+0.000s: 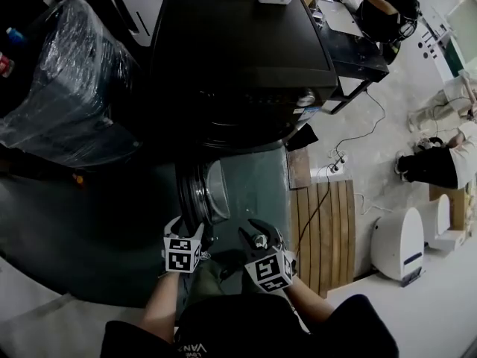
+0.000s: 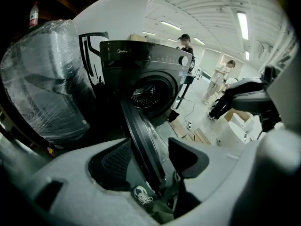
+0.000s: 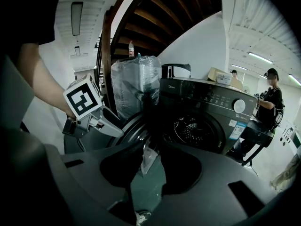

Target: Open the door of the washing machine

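Dark washer [image 1: 238, 58] — round door [image 1: 200, 194] wide open

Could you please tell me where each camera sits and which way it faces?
Head view: on the person's head, facing steeply down on the washing machine and its open door; both forearms, the left claw and the right claw show.
Left gripper view: rides the left claw, facing the machine's front; its jaws show apart, the door's rim between them.
Right gripper view: rides the right claw, facing the drum; its jaws, apart, and the left claw show.
Shared: all three see the door.
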A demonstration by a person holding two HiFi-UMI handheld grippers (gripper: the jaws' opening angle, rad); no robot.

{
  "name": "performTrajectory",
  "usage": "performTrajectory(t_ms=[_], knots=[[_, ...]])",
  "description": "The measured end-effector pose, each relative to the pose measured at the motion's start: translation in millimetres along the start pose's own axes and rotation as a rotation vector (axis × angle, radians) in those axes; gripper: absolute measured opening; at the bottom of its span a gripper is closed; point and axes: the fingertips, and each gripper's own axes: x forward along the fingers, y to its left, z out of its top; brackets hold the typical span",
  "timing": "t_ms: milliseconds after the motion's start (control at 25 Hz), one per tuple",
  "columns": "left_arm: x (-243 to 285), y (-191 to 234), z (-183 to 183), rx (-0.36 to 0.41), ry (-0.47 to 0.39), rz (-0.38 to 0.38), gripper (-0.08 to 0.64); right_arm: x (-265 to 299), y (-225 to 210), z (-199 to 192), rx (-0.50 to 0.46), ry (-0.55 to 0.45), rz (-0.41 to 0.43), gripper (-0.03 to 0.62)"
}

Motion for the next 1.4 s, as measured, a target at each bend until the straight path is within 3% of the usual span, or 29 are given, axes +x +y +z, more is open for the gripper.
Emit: performTrajectory(t_ms=[440,520,600,680,800,880,1080,1400], knots=[[-28,96,-28,0.04,0.017,-0.042,0.225,35,82,65,0.006,-0.007,-0.038,0.12],[-30,117,-27,0.101,-0.003,0.007,0.225,40,93,74,0.012,-0.009,-0.044,0.12],[-35,154,-13,0.175,-0.099,0.112,0.225,41,104,83,0.004,-0.011,-0.05,0.118],[-35,201,6,0.184,-0.18,0.178,0.23,42,113,91,-0.006,-0.016,-0.057,0.118],[-26,239,27,0.131,-0.117,0.111,0.278,47,121,95,-0.038,-0.007,-0.064,0.118],[-20,247,31,0.159,-0.08,0.076,0.278,49,125,92,-0.05,0.011,-0.063,0.118],[-2,288,48,0.19,-0.104,0.13,0.304,55,119,94,-0.017,0.024,-0.102,0.118],[11,335,80,0.215,-0.078,0.142,0.302,69,117,99,-0.008,0.043,-0.121,0.118]])
